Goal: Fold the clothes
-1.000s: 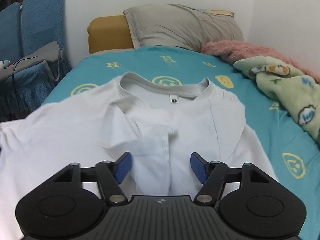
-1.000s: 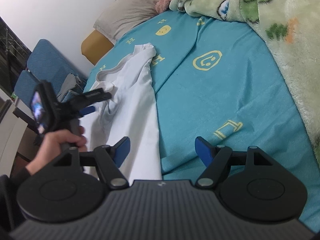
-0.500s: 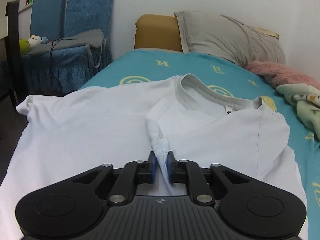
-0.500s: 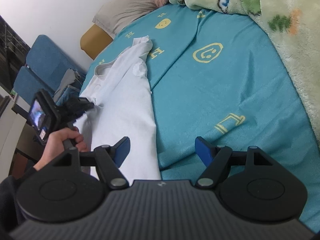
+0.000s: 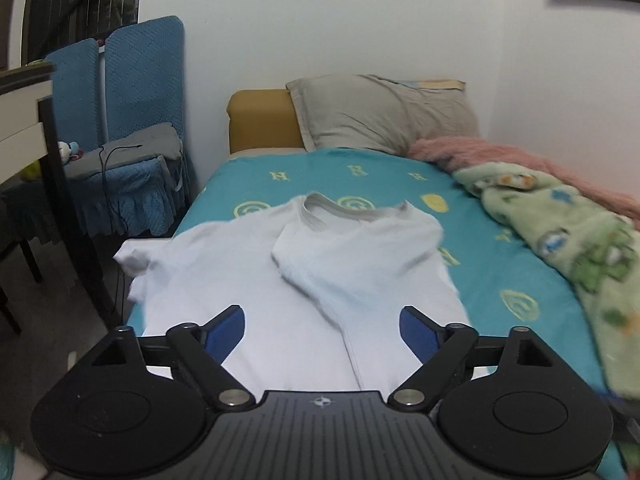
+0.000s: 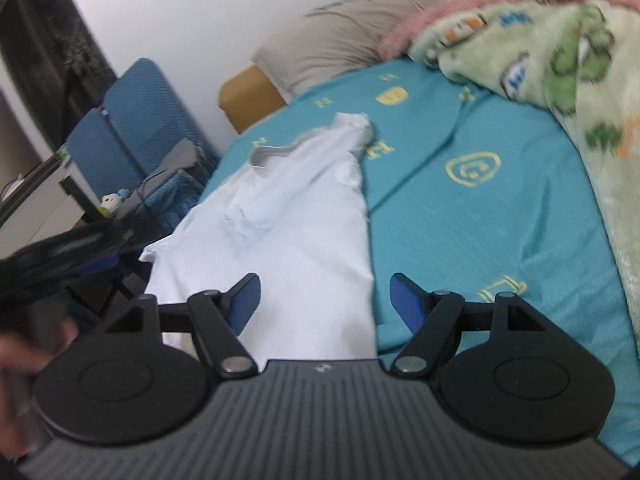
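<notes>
Shirt: white shirt (image 5: 248,280) lies spread on the teal bedsheet (image 5: 500,272), grey collar toward the pillow (image 5: 384,116), body running back toward both cameras. One sleeve is folded in over the chest; the other sleeve hangs off the bed edge on the chair side.
Left gripper: left gripper (image 5: 322,330) has its jaws spread wide, nothing between the blue pads (image 5: 224,328). It hangs above the lower half of the shirt, pointed along the shirt's length toward the collar. White cloth fills the gap between the fingers; contact with the cloth cannot be told.
Right gripper: right gripper (image 6: 325,300) also stands wide apart and empty. Its left pad sits over the shirt (image 6: 304,220), its right pad over bare bedsheet (image 6: 480,220); the shirt's side edge runs between the two.
Left unit seen from right view: a dark, blurred gripper body at the left frame edge, beside the hanging sleeve; a hand (image 6: 24,356) below it, too blurred for detail.
Bed surroundings: green patterned blanket (image 5: 568,240) and pink fleece (image 5: 480,152) bunched along the wall side, well apart from the shirt. Blue chairs (image 5: 132,120) stand off the other side of the bed.
Image quality: right view motion-blurred.
</notes>
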A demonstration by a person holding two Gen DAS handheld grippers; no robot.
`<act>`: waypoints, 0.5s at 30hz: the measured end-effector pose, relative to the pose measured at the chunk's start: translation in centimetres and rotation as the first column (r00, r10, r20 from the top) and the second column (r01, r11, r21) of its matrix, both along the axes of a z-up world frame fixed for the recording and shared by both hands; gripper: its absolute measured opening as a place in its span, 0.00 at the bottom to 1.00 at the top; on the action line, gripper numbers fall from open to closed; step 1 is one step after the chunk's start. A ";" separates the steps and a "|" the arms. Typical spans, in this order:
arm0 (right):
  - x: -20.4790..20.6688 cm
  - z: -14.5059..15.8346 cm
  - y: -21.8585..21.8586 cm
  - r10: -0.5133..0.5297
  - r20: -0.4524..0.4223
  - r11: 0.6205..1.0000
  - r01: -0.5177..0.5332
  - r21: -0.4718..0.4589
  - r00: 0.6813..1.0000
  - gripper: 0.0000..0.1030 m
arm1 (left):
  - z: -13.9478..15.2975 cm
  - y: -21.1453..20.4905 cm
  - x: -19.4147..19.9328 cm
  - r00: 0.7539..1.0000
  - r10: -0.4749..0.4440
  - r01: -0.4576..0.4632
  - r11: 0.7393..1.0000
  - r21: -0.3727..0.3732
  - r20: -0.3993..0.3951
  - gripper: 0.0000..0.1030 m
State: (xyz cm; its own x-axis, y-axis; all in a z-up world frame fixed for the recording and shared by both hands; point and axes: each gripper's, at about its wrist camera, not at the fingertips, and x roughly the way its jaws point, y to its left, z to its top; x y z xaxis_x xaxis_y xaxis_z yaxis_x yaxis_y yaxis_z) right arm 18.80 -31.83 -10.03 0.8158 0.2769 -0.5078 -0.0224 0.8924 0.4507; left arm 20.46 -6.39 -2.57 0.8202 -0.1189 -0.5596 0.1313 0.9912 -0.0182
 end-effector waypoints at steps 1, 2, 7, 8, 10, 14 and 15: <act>-0.4 0.3 0.3 0.009 0.012 1.000 -0.009 -0.014 1.000 0.71 | 0.3 0.2 -1.7 1.000 -0.014 0.014 1.000 0.004 0.002 0.89; -0.8 0.6 0.8 0.021 0.024 0.999 -0.021 -0.029 0.999 0.71 | 0.5 0.4 -3.2 1.000 -0.023 0.023 1.000 0.008 0.006 0.92; -3.0 2.0 3.1 0.084 0.077 0.992 -0.076 -0.104 0.994 0.71 | 1.4 1.5 -7.5 0.998 -0.040 0.040 0.999 -0.003 0.047 0.97; -3.5 2.2 3.5 0.093 0.085 0.989 -0.082 -0.120 0.992 0.71 | 1.6 1.7 -7.8 0.998 -0.042 0.043 0.999 -0.011 0.053 0.97; -4.4 2.7 4.2 0.110 0.103 0.984 -0.093 -0.154 0.989 0.71 | 2.0 2.1 -8.5 0.997 -0.047 0.048 0.998 -0.027 0.065 0.98; -5.5 3.4 5.1 0.111 0.134 0.976 -0.083 -0.200 0.985 0.71 | 2.7 3.0 -9.8 0.995 -0.054 0.060 0.996 -0.059 0.089 1.00; -5.6 3.5 5.3 0.107 0.141 0.974 -0.075 -0.215 0.984 0.71 | 2.9 3.2 -10.2 0.994 -0.056 0.063 0.996 -0.067 0.096 1.00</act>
